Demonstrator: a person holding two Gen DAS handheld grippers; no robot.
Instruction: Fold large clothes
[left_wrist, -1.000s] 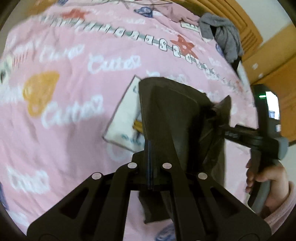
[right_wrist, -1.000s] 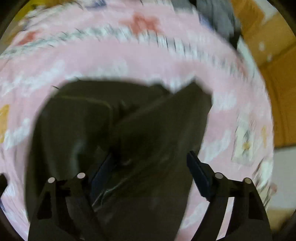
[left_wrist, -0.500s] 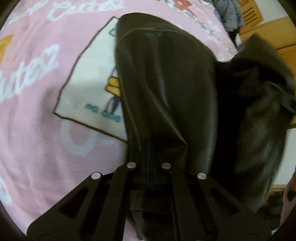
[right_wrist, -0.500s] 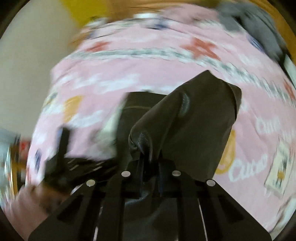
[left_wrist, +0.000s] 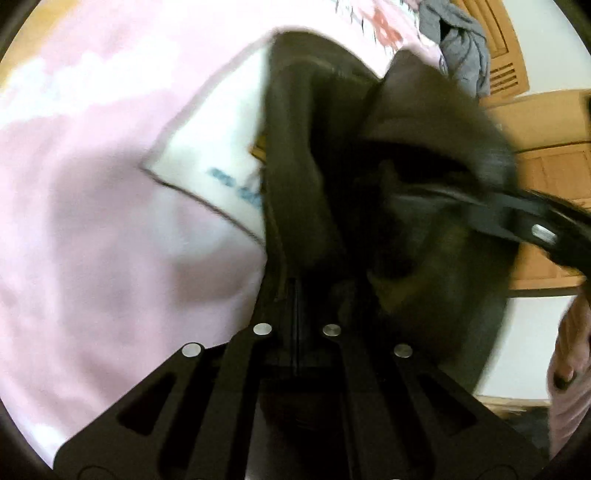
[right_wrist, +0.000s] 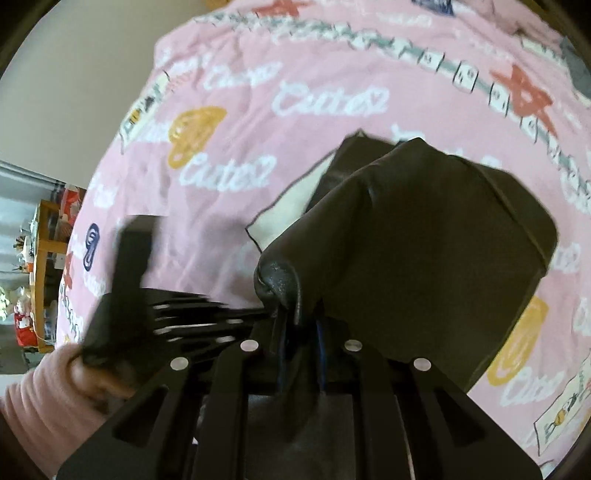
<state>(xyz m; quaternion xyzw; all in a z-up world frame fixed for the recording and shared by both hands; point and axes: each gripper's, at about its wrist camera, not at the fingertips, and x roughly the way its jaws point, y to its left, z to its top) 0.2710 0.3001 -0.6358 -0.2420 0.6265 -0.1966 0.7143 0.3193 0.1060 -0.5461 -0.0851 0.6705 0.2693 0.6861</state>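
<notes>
A: While the black leather-look garment (right_wrist: 424, 236) hangs bunched over the pink printed bedspread (right_wrist: 295, 74), both tools have a hold of it — right gripper (right_wrist: 299, 328) first, what do you see?

B: Its jaws have just been closing, and now a rolled, pebbly fold of the garment is pinched between them, just above the blue-edged pads. The rest of the cloth balloons up and away to the right, with a flat panel lying behind it on the bed.

A: And the left gripper (left_wrist: 297, 317)?

B: Fingers drawn fully together, clamped on an edge of the same garment. The picture is blurred, but the dark cloth runs straight up out of the jaws and drapes over a white patch of the bedspread's print.

A: How close are the two tools?

B: Near each other. In the left wrist view the right tool reaches in from the right edge into the folds; in the right wrist view the left tool sits at lower left, held by a hand (right_wrist: 92, 376) in a pink sleeve (right_wrist: 40, 410).

A: Any containers about?

B: None that I can make out — only a grey garment (left_wrist: 461, 44) heaped at the far end of the bed, by a wooden headboard (left_wrist: 506, 62), apart from the black one.
</notes>
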